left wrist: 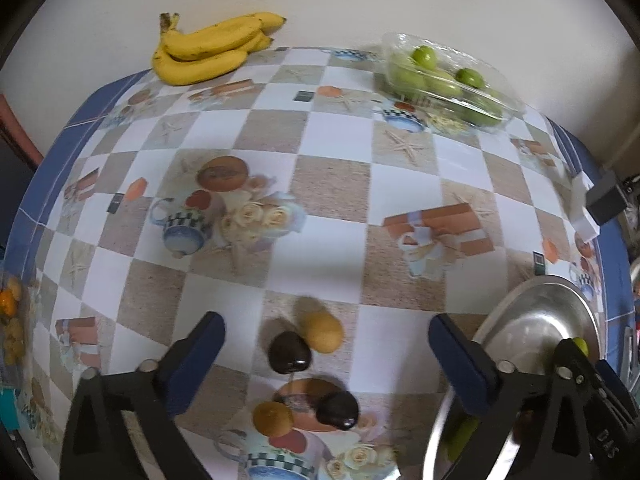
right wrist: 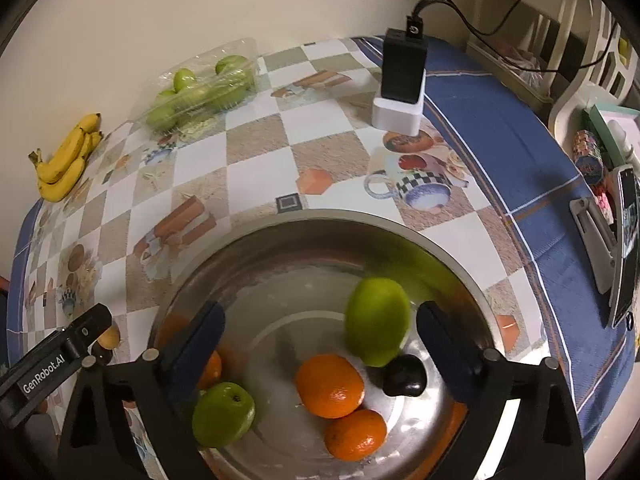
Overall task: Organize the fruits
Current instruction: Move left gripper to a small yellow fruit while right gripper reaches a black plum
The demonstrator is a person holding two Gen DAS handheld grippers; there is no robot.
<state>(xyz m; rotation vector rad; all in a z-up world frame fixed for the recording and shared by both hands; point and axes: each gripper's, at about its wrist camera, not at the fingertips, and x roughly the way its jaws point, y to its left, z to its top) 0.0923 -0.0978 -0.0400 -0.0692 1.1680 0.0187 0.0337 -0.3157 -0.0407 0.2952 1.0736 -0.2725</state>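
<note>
My left gripper (left wrist: 326, 332) is open above the tablecloth, over two brown kiwis (left wrist: 322, 331) (left wrist: 273, 418) and two dark plums (left wrist: 289, 353) (left wrist: 337, 411). My right gripper (right wrist: 320, 324) is open above the steel bowl (right wrist: 280, 240). A blurred green apple (right wrist: 377, 320) is between its fingers, apart from both. The bowl also holds another green apple (right wrist: 223, 414), oranges (right wrist: 330, 385) (right wrist: 355, 435) and a dark plum (right wrist: 403, 376). The bowl also shows in the left wrist view (left wrist: 536, 312). Bananas (left wrist: 212, 46) and a clear box of green fruit (left wrist: 444, 82) lie at the table's far edge.
A black charger on a white base (right wrist: 400, 84) stands at the far right of the table. A chair and a shelf with a phone stand (right wrist: 616, 240) are beyond the table's right edge. The other gripper (right wrist: 52, 364) shows at the left of the right wrist view.
</note>
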